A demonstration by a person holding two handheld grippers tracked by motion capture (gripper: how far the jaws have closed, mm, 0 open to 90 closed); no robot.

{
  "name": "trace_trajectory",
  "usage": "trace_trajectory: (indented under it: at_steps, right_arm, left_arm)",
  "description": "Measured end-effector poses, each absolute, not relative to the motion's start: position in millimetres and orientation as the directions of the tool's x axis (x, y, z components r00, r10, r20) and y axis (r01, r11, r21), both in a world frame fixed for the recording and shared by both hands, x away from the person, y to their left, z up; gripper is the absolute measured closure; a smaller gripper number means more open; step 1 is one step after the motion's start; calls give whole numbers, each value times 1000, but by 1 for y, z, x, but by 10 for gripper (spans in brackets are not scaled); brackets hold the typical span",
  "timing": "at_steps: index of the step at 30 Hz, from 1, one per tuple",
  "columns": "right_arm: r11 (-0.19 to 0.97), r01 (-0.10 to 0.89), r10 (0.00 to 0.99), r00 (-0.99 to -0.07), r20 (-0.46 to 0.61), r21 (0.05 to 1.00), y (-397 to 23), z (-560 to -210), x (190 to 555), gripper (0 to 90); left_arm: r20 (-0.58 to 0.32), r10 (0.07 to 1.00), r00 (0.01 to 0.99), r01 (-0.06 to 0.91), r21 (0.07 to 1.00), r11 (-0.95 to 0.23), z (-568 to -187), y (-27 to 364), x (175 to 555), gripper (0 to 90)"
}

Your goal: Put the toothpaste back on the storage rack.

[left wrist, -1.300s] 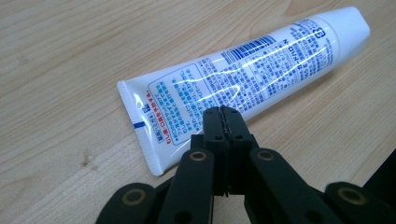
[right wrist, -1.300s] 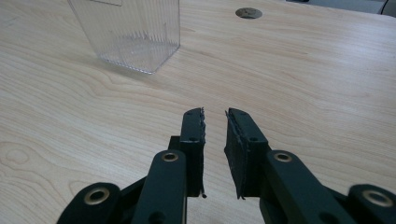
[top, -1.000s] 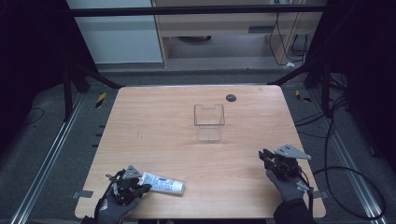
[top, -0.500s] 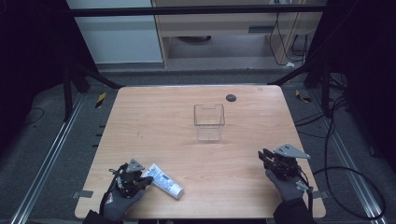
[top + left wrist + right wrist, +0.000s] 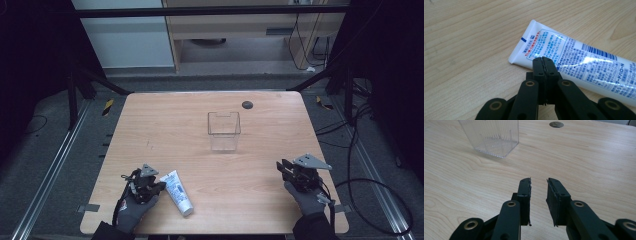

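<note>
Left gripper view: glossy flat-crimped white tube (image 5: 579, 60) beside closed, empty left claw (image 5: 544, 60); right claw (image 5: 538, 181) narrowly parted.

White tube (image 5: 584, 62), right half of left gripper view: dense blue Japanese print, too small to read; red line inside blue-bordered box; barcode at upper right edge; katakana ending "ハロー-N" and "165" at lower right. Blue dash on crimped end.
</note>
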State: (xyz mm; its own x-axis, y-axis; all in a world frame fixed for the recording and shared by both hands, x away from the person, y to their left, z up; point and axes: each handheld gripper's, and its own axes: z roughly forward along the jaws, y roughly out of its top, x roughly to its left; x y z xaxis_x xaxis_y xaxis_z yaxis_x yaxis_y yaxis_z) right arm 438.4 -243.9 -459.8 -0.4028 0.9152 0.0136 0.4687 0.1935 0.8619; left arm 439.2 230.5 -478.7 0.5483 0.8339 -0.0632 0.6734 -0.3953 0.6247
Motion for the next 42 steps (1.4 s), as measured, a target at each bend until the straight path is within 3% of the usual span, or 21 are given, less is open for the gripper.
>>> trace_trajectory:
  at_steps: [42]
  right_arm:
    - [196,465,914,-405,11,863,-244,-460,439,715]
  left_arm:
    - [-35,773,634,608,640,-470,-471,179,463,892]
